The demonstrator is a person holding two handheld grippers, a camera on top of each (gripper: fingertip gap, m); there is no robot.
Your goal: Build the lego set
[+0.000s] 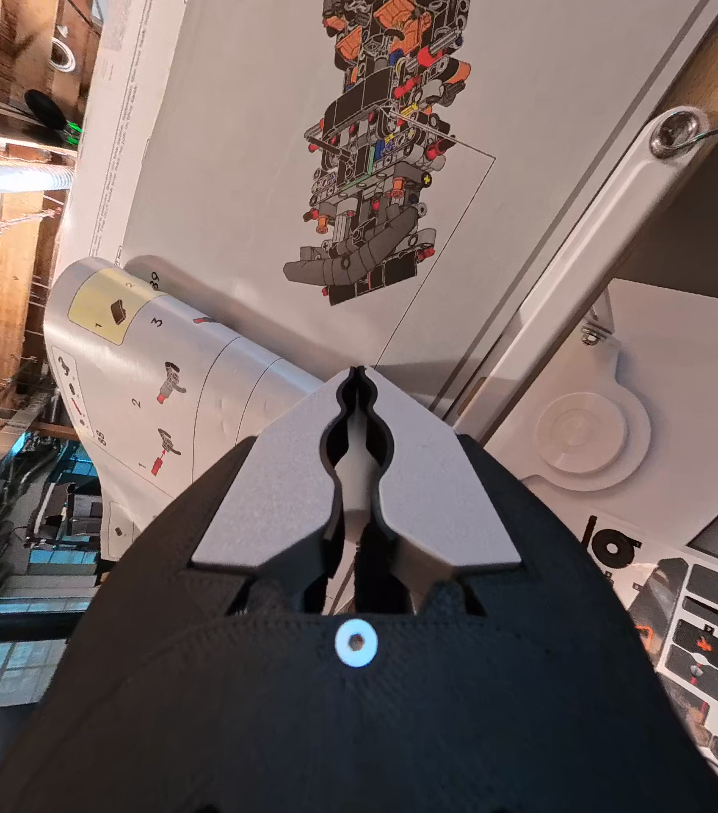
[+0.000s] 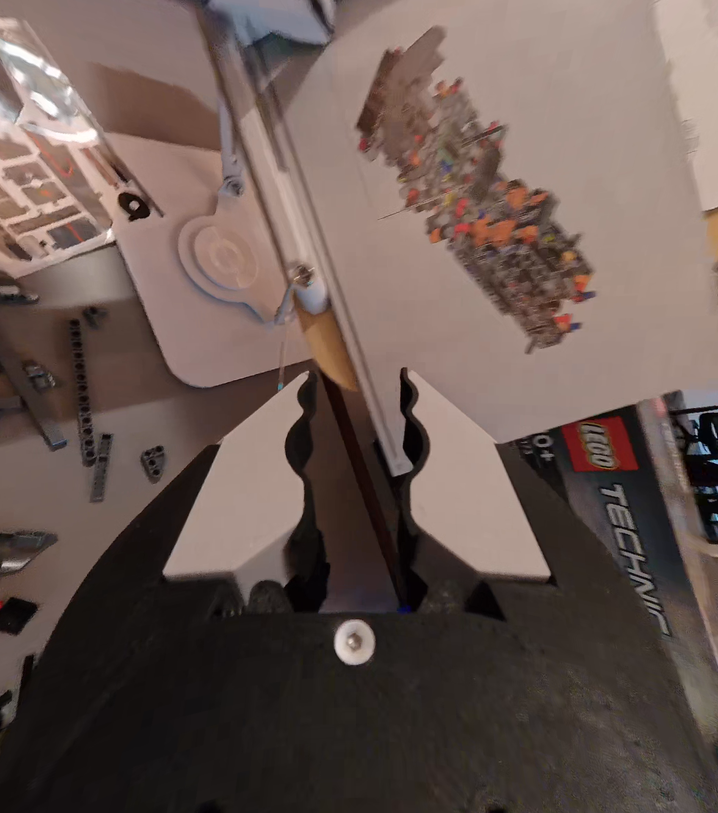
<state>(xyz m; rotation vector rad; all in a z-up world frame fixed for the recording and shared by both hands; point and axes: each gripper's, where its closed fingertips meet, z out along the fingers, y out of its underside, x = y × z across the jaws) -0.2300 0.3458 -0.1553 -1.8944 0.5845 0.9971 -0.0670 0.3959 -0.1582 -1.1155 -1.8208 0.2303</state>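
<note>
Jaws of the left gripper (image 1: 357,371) pinch together at the instruction booklet (image 1: 260,132); right gripper (image 2: 357,374) gapes, holding nothing.

Left gripper (image 1: 356,374): matt grey plastic fingers, rough layered black plastic body. Ahead of tips, instruction booklet (image 1: 260,145), glossy paper, one page curled. Right of tips, white book stand (image 1: 568,281), smooth plastic, shiny metal rivet (image 1: 676,130). Right gripper (image 2: 357,378): same matt plastic; leftward, glossy clear plastic bag (image 2: 27,132).

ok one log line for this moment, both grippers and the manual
left gripper: shut, empty | right gripper: open around stand edge | manual: open on stand, page curling | loose parts: untouched
</note>
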